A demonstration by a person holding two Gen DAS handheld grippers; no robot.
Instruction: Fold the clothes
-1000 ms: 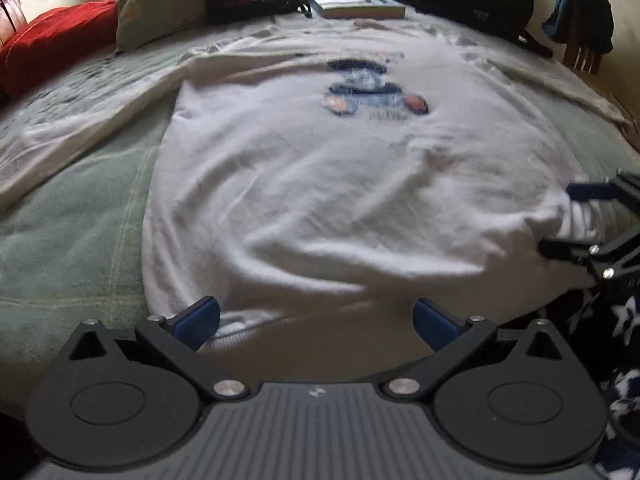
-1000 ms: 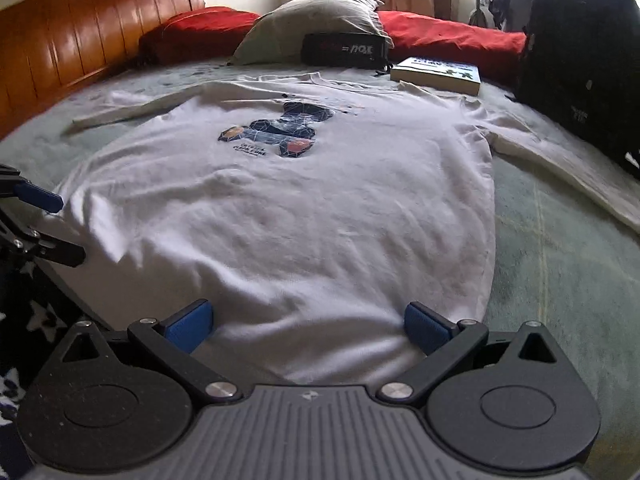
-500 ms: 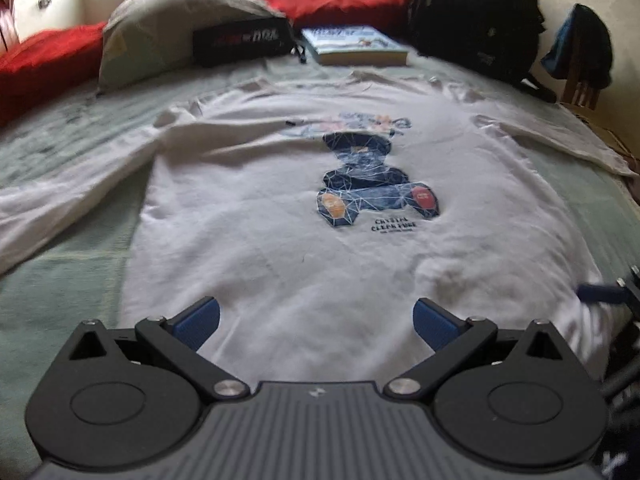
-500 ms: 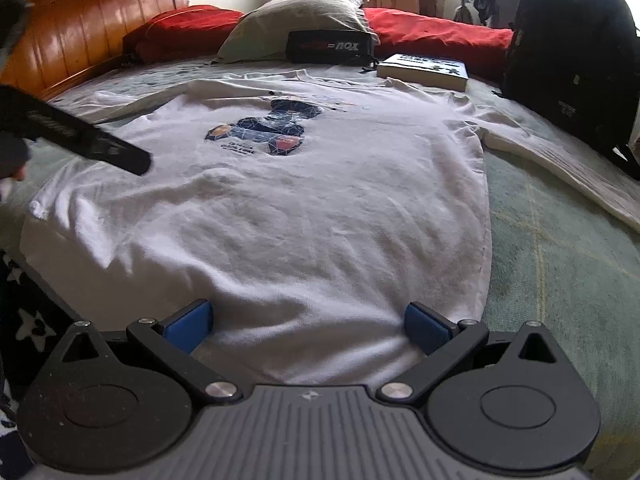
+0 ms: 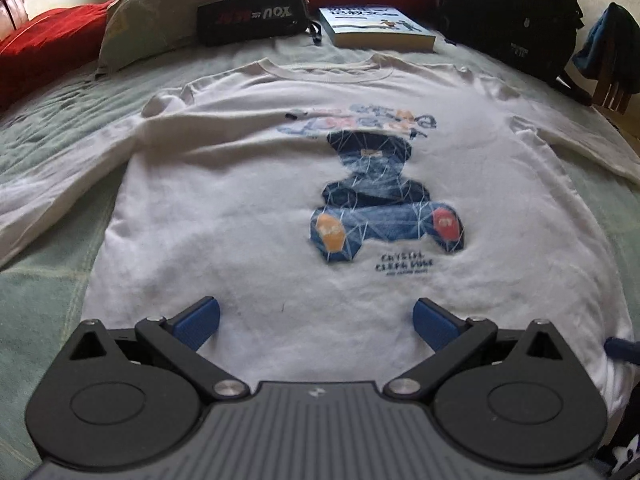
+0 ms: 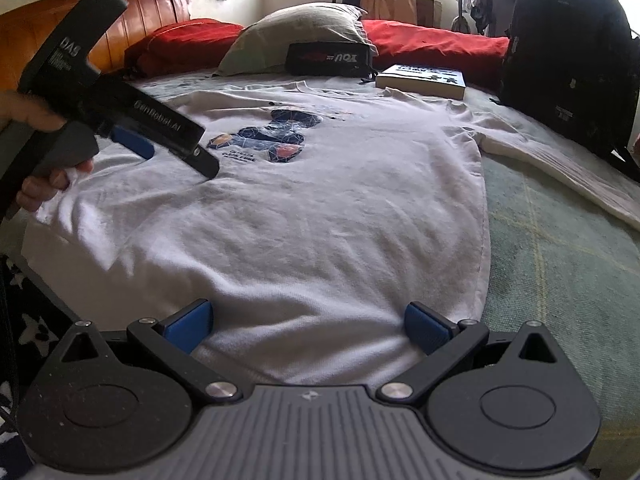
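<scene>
Left wrist view: the shirt [image 5: 280, 208] lies face up and spread flat on the bed [image 5: 44, 292], collar toward the pillow [image 5: 188, 4], bear print showing. Both sleeves run outward to the sides, unfolded. The left gripper [image 5: 316, 322] hangs over the lower middle of the shirt with its 2 fingers spread wide and nothing between them. At the right edge a blue tip of the other gripper shows just beside the hem corner. A pouch [image 5: 252, 20], a book [image 5: 376, 28] and a backpack [image 5: 508, 8] sit past the collar, clear of the shirt.

Right wrist view: the right gripper [image 6: 307, 326] is low over the hem near the shirt's right corner, fingers also spread wide and empty; whether they touch the cloth cannot be told. The left gripper appears at the upper left, held in a hand [image 6: 36, 148], raised above the shirt's left side. The right sleeve [image 6: 560, 168] trails off across the bed toward the backpack.

As for progress, I judge the task barely begun: the shirt is laid out and mostly smoothed, with some wrinkles near the hem, but no fold is visible anywhere. Sleeves, sides and the lengthwise fold all remain, and neither gripper has a hold on the cloth yet.
</scene>
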